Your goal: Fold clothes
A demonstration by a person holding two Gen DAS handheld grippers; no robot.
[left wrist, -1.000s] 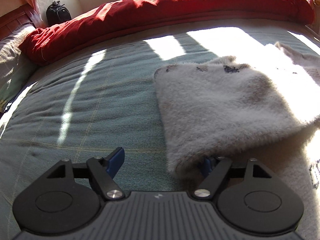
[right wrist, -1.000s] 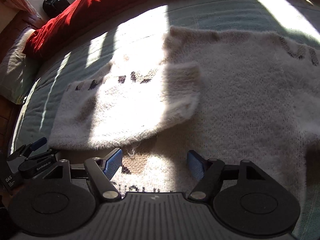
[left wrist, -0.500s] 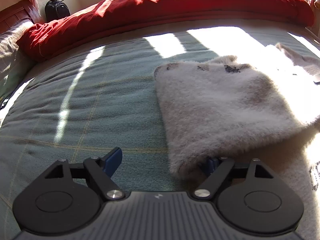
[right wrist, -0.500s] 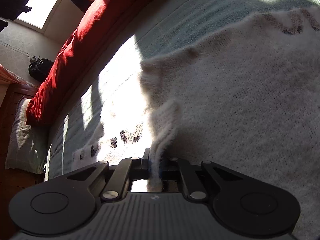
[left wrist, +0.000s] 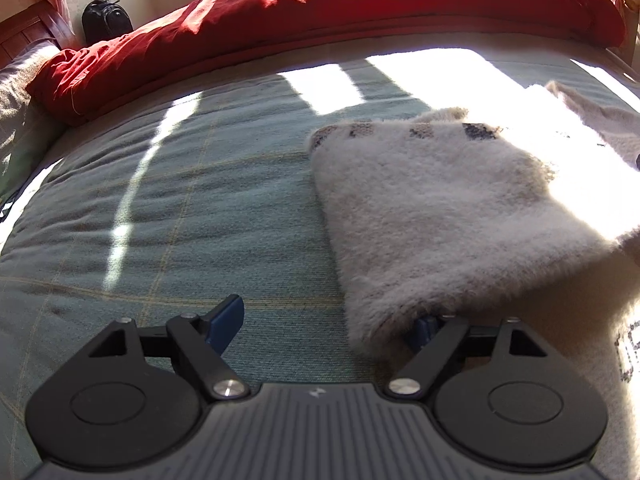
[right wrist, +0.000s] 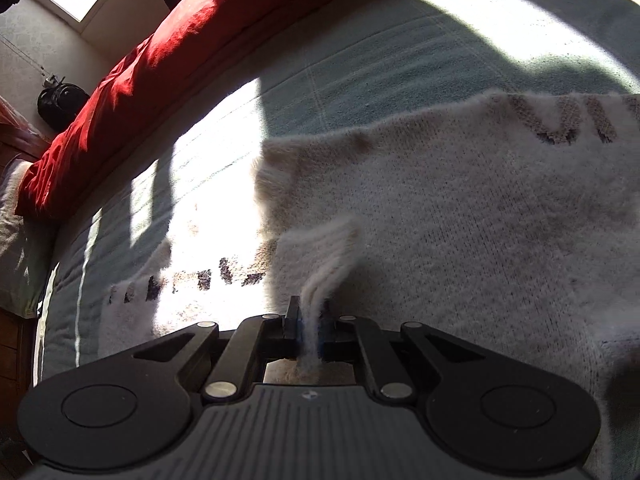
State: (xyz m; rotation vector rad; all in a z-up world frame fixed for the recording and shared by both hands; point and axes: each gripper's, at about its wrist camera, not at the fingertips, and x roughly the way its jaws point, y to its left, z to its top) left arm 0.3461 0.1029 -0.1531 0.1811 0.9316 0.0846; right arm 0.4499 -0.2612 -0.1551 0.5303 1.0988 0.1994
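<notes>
Sunlight in hard bars across the grey-green checked bedspread (left wrist: 192, 216), and on it lies the fluffy cream knitted sweater with dark patterned bands (right wrist: 460, 232), spread flat over the right half of the bed. My right gripper (right wrist: 308, 332) has its two blue-padded fingers pressed together on a pinched-up ridge of that sweater's fabric, the fuzzy fold standing upright between them and running away from the camera. Over on the other side, my left gripper (left wrist: 324, 322) sits low over the bedspread with its fingers spread wide apart; the left one shows its blue pad (left wrist: 226, 318) clear over bare cover, while the right one is tucked under the near corner of a folded-over flap of the sweater (left wrist: 432, 216), so I can't tell whether it touches the wool. Long crumpled red duvet (left wrist: 360, 12) heaped along the far edge of the bed, a black bag (left wrist: 106, 20) standing beyond it against the pale wall
</notes>
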